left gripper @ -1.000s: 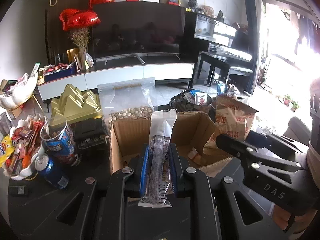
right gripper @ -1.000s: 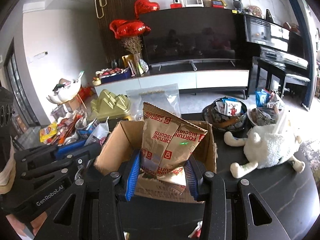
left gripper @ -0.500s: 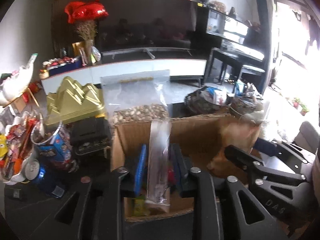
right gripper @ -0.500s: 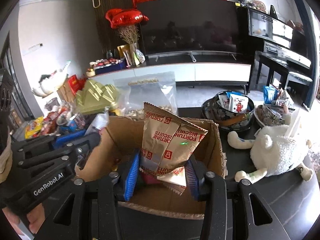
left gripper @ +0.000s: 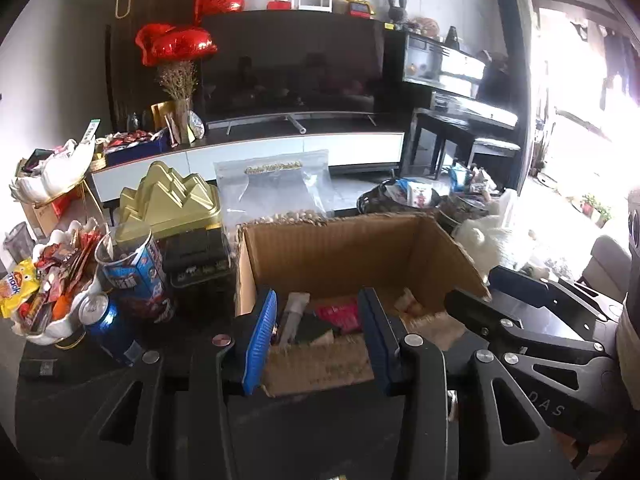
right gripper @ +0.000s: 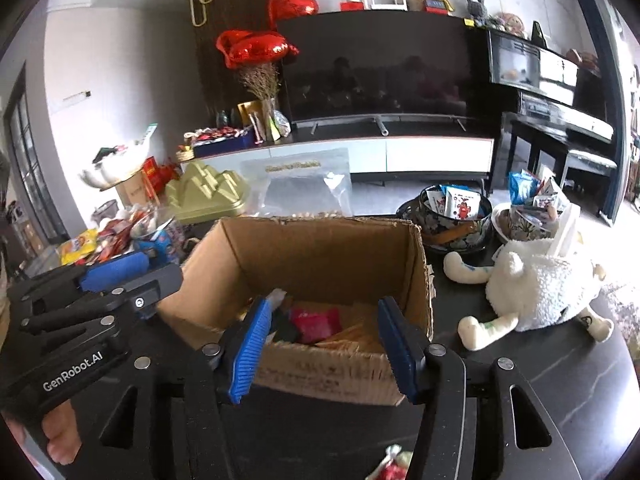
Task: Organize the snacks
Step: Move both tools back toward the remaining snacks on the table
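1. Open cardboard box [right gripper: 320, 264] sits mid-tabletop [right gripper: 560, 380], flaps up; snack packets [right gripper: 316, 322] lie loose on its floor, incl. a red one and a clear-wrapped bar [left gripper: 294, 312].
2. Your left tool [left gripper: 318, 332] hangs over the box's near edge w/ blue pads spread wide, nothing between them.
3. Your right tool [right gripper: 324, 344] sits just beside it at the same near edge, jaws likewise parted & empty.
4. Behind the box: clear zip bag of nuts [left gripper: 276, 196], touching the back wall.
5. Left of box: gold mountain-shaped tin [left gripper: 168, 204], blue snack cup [left gripper: 136, 268], blue can [left gripper: 106, 326], white bowl of mixed candy [left gripper: 52, 280].
6. Right of box: white plush sheep [right gripper: 536, 284] on its side; dark bowl of sachets [right gripper: 452, 216] further back.
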A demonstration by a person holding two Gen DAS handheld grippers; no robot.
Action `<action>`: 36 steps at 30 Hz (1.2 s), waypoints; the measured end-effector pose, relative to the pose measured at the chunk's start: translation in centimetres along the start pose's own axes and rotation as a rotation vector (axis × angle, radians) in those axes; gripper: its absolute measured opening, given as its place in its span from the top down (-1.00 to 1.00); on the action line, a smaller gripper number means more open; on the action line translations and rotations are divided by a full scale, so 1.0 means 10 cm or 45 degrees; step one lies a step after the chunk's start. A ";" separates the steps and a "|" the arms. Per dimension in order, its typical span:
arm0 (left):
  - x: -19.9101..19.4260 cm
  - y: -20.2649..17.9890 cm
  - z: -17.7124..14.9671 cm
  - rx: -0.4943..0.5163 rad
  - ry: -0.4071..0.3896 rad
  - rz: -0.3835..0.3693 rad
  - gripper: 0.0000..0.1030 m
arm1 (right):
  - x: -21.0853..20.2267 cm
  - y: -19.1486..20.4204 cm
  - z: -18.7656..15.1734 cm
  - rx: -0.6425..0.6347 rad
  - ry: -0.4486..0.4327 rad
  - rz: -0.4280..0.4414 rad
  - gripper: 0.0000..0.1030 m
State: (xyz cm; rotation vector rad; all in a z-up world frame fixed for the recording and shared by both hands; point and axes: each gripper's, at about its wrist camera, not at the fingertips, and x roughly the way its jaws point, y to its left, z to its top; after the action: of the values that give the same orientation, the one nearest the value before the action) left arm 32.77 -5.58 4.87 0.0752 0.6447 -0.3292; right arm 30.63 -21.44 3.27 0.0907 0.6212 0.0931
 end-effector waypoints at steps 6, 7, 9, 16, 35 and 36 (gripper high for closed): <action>-0.25 -0.06 -0.17 0.001 -0.004 -0.020 0.17 | -0.26 0.06 -0.15 0.020 -0.020 0.032 -0.10; -0.28 -0.06 -0.19 -0.001 -0.002 -0.028 0.17 | -0.29 0.06 -0.18 0.026 -0.023 0.035 -0.10; -0.34 -0.08 -0.26 0.003 -0.001 -0.034 0.16 | -0.36 0.08 -0.24 0.037 -0.030 0.036 -0.10; -0.51 -0.12 -0.47 0.011 0.006 -0.039 0.13 | -0.51 0.12 -0.52 0.081 -0.021 0.034 -0.21; -0.35 -0.02 -1.16 -0.106 0.183 -0.055 0.11 | -0.40 0.18 -1.09 0.072 0.068 0.035 -0.21; -0.33 -0.02 -1.20 -0.112 0.192 -0.053 0.11 | -0.37 0.18 -1.12 0.069 0.077 0.034 -0.21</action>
State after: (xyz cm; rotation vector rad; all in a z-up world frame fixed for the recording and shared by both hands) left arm 23.34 -2.79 -2.71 0.0022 0.8102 -0.3372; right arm 20.99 -19.43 -3.48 0.1491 0.6832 0.1051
